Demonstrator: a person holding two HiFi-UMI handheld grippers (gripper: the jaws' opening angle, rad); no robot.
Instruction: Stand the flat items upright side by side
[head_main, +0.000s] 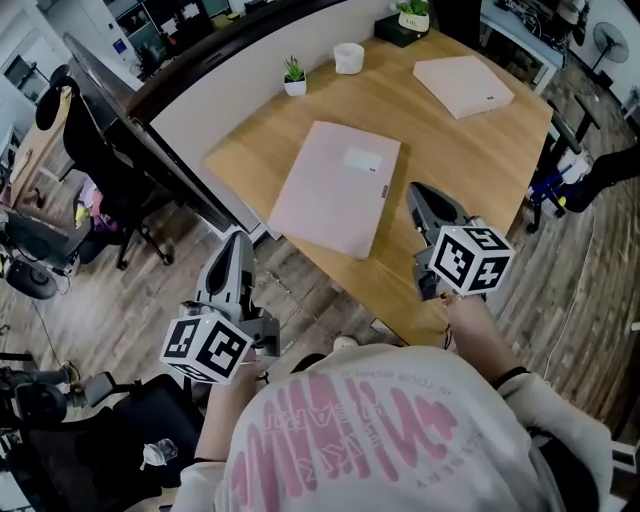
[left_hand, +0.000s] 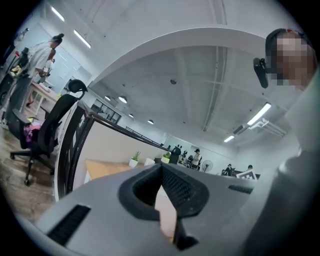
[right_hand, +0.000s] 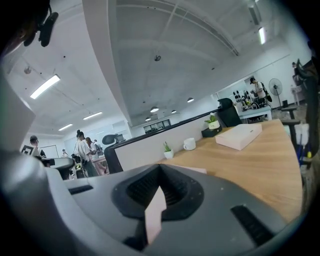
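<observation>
Both my tools are clamped shut, nothing between the jaws. My left gripper (head_main: 238, 245) hangs off the table's near side, over the wood-plank floor (head_main: 120, 300). My right gripper (head_main: 419, 195) hovers over the light wooden table (head_main: 480, 170), just beside the large pale pink flat folder (head_main: 335, 185), not touching it. The smaller pale pink flat box (head_main: 462, 85) lies flat at the far corner.

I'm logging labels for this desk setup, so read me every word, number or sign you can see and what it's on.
No text here can be quoted.
Shirt: pink lettering, upside down and warped, unreadable.
Folder: white label, too small to read.
Box: small dark mark near one edge, too small to read.
Left cube, right cube: square markers only, no words.
</observation>
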